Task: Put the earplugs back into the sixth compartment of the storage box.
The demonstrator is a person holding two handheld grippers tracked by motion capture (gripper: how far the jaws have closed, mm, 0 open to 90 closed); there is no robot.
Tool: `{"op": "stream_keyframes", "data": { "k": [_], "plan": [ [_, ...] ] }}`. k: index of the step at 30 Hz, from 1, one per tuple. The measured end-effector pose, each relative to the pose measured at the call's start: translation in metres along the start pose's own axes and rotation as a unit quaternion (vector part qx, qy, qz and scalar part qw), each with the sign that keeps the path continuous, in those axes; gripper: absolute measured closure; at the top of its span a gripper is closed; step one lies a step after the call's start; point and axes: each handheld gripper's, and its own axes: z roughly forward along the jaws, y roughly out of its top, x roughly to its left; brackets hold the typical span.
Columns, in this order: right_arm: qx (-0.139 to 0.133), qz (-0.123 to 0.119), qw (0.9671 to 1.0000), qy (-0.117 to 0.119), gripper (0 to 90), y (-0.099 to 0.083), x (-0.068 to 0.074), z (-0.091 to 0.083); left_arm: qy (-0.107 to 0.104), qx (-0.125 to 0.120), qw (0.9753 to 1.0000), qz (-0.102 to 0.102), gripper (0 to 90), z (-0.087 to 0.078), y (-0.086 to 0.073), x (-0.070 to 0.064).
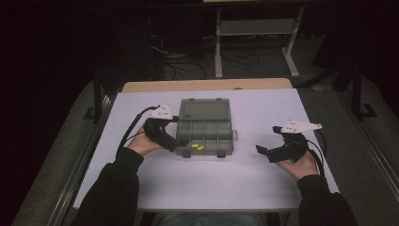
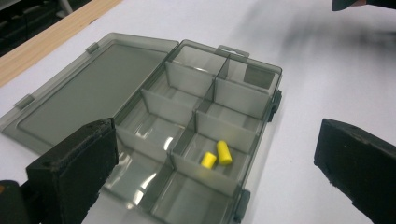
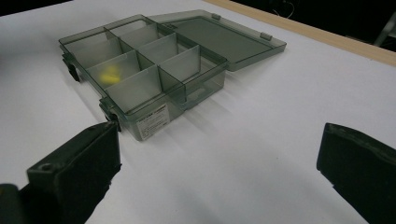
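Nearest in high view: person's forearms in dark sleeves come in from the bottom edge, each hand w/ a gripper, over a white table (image 1: pixel 207 188).

Left gripper (image 1: pixel 181 141) sits at the box's left front corner, tips just at the box edge; can't tell if touching. In left gripper view its jaws are spread wide, nothing between them, looking down into the box.

Right gripper (image 1: pixel 260 149) is to the right of the box, well apart from it, over bare table. Jaws wide apart in right gripper view, empty, pointed toward the box.

Box (image 1: pixel 207 136): grey see-through plastic, approx. centre of table, 8 compartments in two rows. Latches on its front wall.

Two plugs (image 1: pixel 197 147), yellow, lie in a front-row compartment, second from the left in high view. Left gripper view shows them (image 2: pixel 217 155) just beside each other, maybe touching. Right gripper view: a yellow blur (image 3: pixel 111 74) through the dividers.

Lid (image 1: pixel 205 109) is open, lying flat on the table behind the box, hinged at the back.

Beyond: wooden table edge (image 1: pixel 207 85), then dark floor w/ cables and a metal frame.
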Motion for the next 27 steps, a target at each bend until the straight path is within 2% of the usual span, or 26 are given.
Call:
{"op": "stream_keyframes", "data": {
  "k": [4, 8, 14, 19, 22, 27],
  "plan": [
    [-0.001, 0.001, 1.0, 0.0, 0.0, 0.0, 0.0, 0.0, 0.02, -0.013, 0.9997, 0.001, 0.0, -0.011, -0.007, -0.002],
    [0.001, -0.001, 1.0, 0.001, 0.0, 0.0, 0.0, 0.001, 0.039, -0.033, 0.9987, -0.009, 0.0, -0.023, -0.015, -0.001],
    [0.001, -0.001, 1.0, 0.0, 0.0, 0.0, 0.0, 0.0, 0.058, -0.049, 0.9969, -0.022, 0.0, -0.038, -0.026, 0.001],
    [-0.001, 0.002, 1.0, 0.001, 0.0, 0.0, -0.001, 0.0, 0.081, -0.065, 0.994, -0.033, 0.0, -0.051, -0.036, 0.002],
    [-0.003, 0.003, 1.0, 0.002, 0.0, 0.0, 0.0, -0.001, 0.099, -0.079, 0.991, -0.043, 0.0, -0.059, -0.043, 0.003],
    [-0.006, 0.005, 1.0, 0.001, 0.0, 0.0, -0.001, -0.002, 0.113, -0.091, 0.9879, -0.056, 0.0, -0.069, -0.051, 0.004]
  ]
}}
